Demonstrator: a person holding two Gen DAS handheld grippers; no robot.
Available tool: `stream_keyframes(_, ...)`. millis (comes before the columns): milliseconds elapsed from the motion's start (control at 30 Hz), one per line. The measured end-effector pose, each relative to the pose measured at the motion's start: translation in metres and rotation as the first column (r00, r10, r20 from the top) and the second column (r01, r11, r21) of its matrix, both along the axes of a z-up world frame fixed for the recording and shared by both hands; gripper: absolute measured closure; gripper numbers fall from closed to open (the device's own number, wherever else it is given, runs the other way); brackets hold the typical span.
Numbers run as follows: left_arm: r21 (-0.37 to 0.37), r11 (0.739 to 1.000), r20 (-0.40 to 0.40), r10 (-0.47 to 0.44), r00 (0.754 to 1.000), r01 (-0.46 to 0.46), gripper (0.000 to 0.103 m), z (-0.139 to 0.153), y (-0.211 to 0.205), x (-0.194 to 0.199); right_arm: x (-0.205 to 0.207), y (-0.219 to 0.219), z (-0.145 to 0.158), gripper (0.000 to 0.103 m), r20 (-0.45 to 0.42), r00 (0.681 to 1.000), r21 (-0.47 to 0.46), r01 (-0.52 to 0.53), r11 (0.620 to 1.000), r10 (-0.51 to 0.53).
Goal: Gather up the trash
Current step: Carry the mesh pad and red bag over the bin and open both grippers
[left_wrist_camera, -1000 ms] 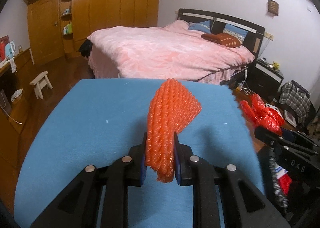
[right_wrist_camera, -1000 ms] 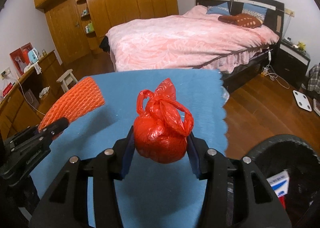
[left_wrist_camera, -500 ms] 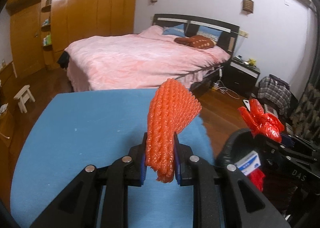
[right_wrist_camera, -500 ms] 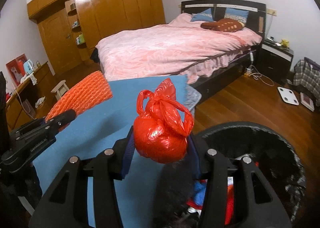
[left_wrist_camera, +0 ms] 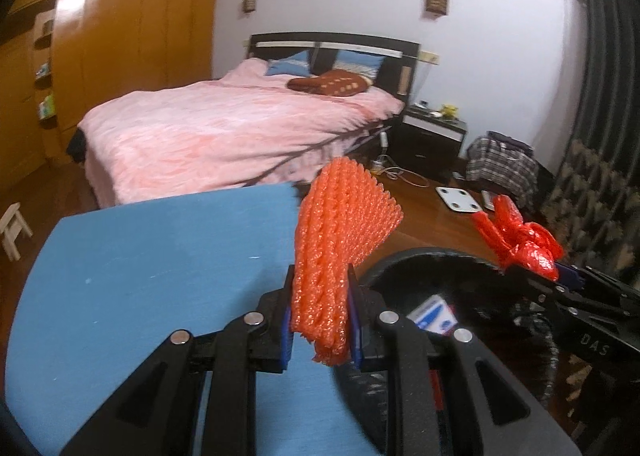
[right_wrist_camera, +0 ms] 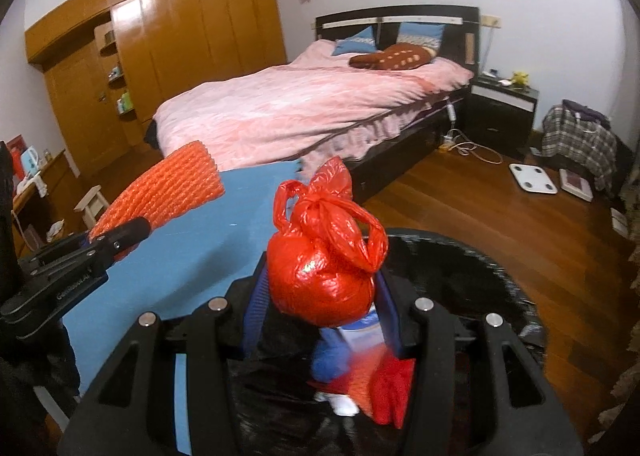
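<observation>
My left gripper (left_wrist_camera: 320, 320) is shut on an orange foam net sleeve (left_wrist_camera: 340, 240) and holds it at the right edge of the blue table (left_wrist_camera: 140, 280), beside the bin. The sleeve also shows in the right wrist view (right_wrist_camera: 168, 191). My right gripper (right_wrist_camera: 320, 304) is shut on a knotted red plastic bag (right_wrist_camera: 324, 272) and holds it above the black trash bin (right_wrist_camera: 480, 276). The bag also shows in the left wrist view (left_wrist_camera: 524, 244). The bin (left_wrist_camera: 424, 260) holds a blue and white box (left_wrist_camera: 434, 314) and red scraps (right_wrist_camera: 392, 388).
A bed with a pink cover (right_wrist_camera: 304, 107) stands behind the table. A dark nightstand (right_wrist_camera: 504, 111), a white scale (right_wrist_camera: 532, 177) and a plaid bag (right_wrist_camera: 580, 135) are on the wooden floor to the right. A small stool (left_wrist_camera: 14, 230) is at far left.
Both grippers have swung to the right with their loads. The right gripper with the red bag now hangs over the open bin; the left one has reached the table's right edge.
</observation>
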State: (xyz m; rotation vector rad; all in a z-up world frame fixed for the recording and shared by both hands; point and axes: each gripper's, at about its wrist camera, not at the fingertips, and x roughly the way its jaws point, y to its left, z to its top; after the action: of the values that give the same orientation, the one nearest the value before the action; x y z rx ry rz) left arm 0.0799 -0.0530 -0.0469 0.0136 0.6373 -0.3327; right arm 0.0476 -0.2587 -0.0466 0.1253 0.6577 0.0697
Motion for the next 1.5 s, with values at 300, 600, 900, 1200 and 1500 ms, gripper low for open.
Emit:
stream_keyframes(300, -0.013, 0.995, 0.020, -0.099, 0.995, 0.099, 0.081, 0.009, -0.044, -0.009, -0.019, -0.038, 0.001, 0.056, 0.013, 0.997, -0.017, 0.079, 0.997, -0.079)
stream_keyframes(600, -0.013, 0.987, 0.008, -0.163, 0.987, 0.163, 0.081, 0.004, -0.068, -0.012, -0.027, -0.055, -0.012, 0.056, -0.011, 0.991, -0.029, 0.133, 0.991, -0.133)
stream_keyframes(900, -0.004, 0.979, -0.022, -0.204, 0.979, 0.204, 0.081, -0.010, -0.086, -0.006, -0.028, -0.069, -0.025, 0.056, -0.038, 0.986, -0.043, 0.162, 0.986, -0.164)
stream_keyframes(1200, -0.014, 0.968, -0.093, -0.252, 0.963, 0.252, 0.077, -0.034, -0.100, 0.011, -0.019, -0.076, -0.046, 0.047, -0.085, 0.979, -0.050, 0.183, 0.982, -0.187)
stream_keyframes(1500, -0.030, 0.966, -0.128, -0.260, 0.957, 0.258, 0.045, -0.043, -0.093, 0.015, -0.018, -0.080, -0.052, 0.020, -0.094, 0.972, -0.061, 0.210, 0.976, -0.215)
